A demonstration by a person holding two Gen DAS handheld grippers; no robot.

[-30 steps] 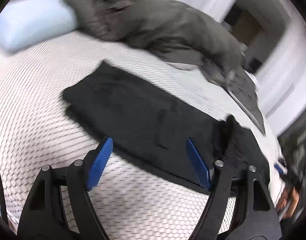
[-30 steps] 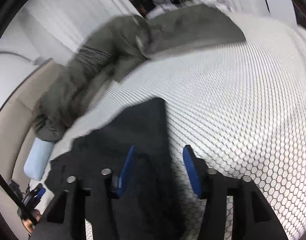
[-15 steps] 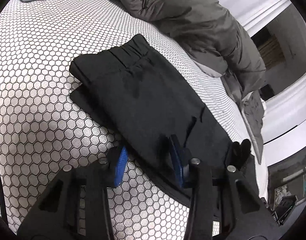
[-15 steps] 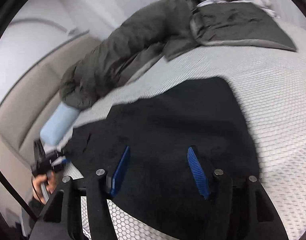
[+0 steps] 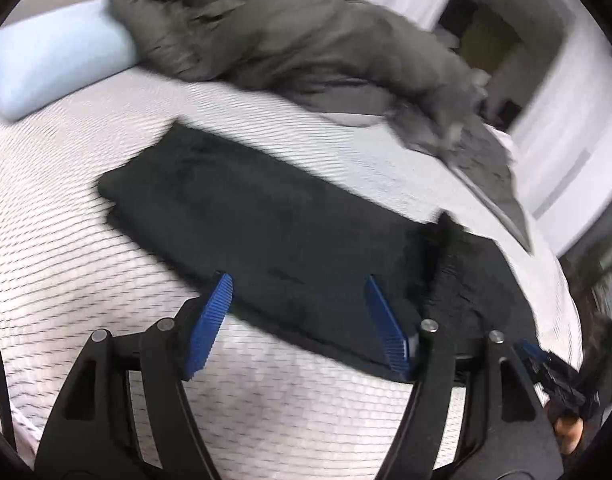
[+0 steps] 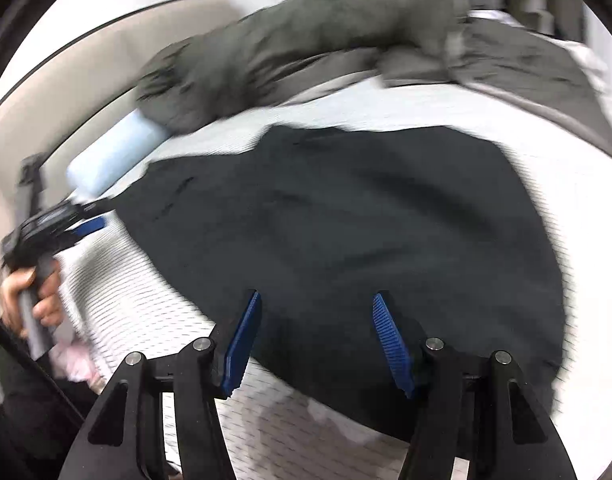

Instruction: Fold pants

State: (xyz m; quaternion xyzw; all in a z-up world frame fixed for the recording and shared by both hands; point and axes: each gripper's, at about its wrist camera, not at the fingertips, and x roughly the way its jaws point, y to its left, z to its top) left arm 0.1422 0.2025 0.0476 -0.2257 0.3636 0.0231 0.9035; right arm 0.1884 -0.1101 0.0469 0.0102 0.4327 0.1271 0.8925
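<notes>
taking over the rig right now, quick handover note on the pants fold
Left claw: jaws opening, nothing gripped, hovering over the near edge of the black pants.
Right claw: open and empty, over the pants' near edge.
Pants lie on the white mattress, already folded into a long flat strip, waistband end toward the light blue pillow. A grey duvet is bunched behind them, apart from the pants.
Done: at least one fold.
Left: probably one more fold end to end, then smooth flat.

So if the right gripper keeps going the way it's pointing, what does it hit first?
Most likely the black pants: the right gripper points down at their near edge, with nothing between its open fingers. Depth is blurred.
</notes>
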